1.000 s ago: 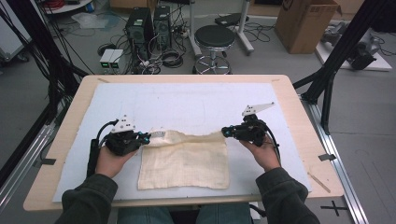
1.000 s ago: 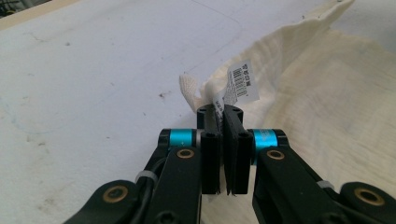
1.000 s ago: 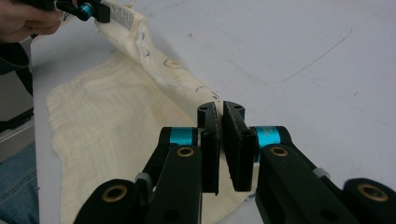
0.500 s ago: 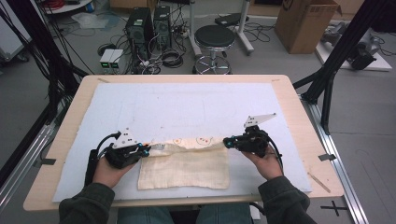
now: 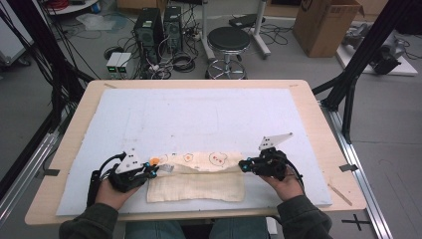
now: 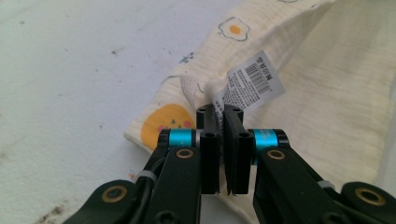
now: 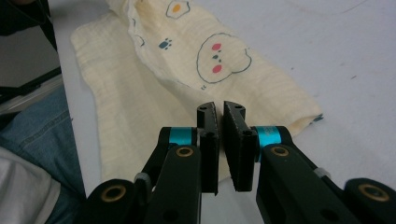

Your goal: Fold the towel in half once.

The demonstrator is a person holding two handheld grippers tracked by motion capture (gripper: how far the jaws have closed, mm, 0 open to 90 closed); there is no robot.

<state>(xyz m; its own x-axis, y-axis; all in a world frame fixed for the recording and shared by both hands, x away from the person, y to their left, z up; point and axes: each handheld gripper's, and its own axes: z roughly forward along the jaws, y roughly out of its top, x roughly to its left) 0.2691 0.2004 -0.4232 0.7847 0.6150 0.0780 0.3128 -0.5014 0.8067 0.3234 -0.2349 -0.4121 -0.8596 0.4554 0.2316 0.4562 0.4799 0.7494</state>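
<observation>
Cream muslin cloth, crinkled weave, soft and thin; printed side shows fried eggs, a paw mark, a round bear face with pink cheeks, an orange round face; lies at the near edge of the table, between the two grippers, far edge folded toward the person so the print strip shows on top of the plain underside; white care tag at the cloth's left corner, barcode and tiny print on it, too small to read.

Left gripper black with blue collars, jaws clamped on the cloth corner right by the tag; right gripper same build, jaws pinched on the cloth's right corner, fabric edge between the pads in the right gripper view; grey three-cornered plate on top of each.

Surface: white foam-like mat, scuffed and speckled, on a pale wooden table with rounded corners; black frame struts at both sides.

Room: grey floor; black round stool; two black computer towers amid tangled cables; brown cardboard box at upper right; person's dark green sleeves and blue jeans at the bottom.
</observation>
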